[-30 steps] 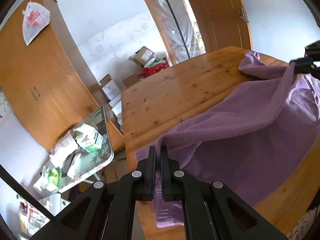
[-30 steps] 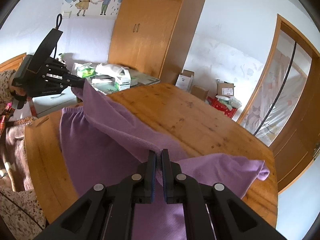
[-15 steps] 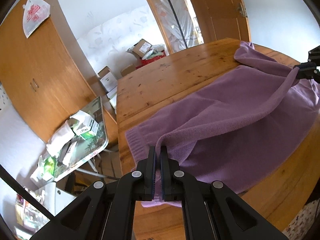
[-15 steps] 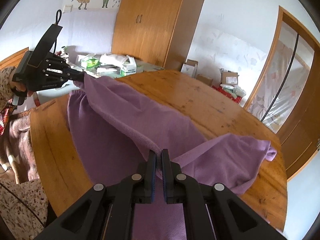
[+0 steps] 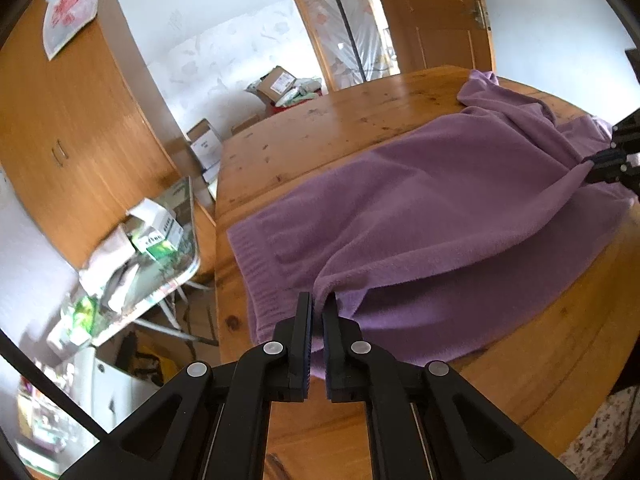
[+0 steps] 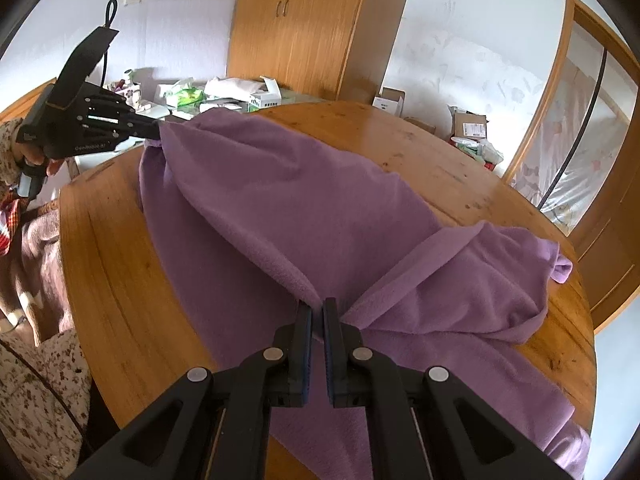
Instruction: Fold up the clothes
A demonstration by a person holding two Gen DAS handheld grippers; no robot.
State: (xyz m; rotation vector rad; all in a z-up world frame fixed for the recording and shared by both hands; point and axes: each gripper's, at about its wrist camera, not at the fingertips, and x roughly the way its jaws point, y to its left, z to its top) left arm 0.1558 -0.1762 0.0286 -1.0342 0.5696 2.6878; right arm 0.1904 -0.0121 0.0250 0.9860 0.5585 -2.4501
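Purple fleece garment (image 5: 420,200) lies spread over the round wooden table (image 5: 320,128), one ribbed hem near the table's edge in the left wrist view, a loose end bunched toward the far rim.

Left gripper (image 5: 317,306): jaws have just eased apart slightly, yet a fold of the fleece remains nipped between the pads, raised a little off the layer below.

Right gripper (image 6: 317,306): fingers pressed nearly together, pinching a ridge of the same garment (image 6: 280,208). From this pinch the fabric runs in a taut fold across the table to the left gripper (image 6: 156,130), seen at the far left edge.

Behind the table: wooden wardrobe (image 6: 304,28), a cluttered side table (image 5: 160,240), cardboard boxes (image 6: 468,126) on the floor.
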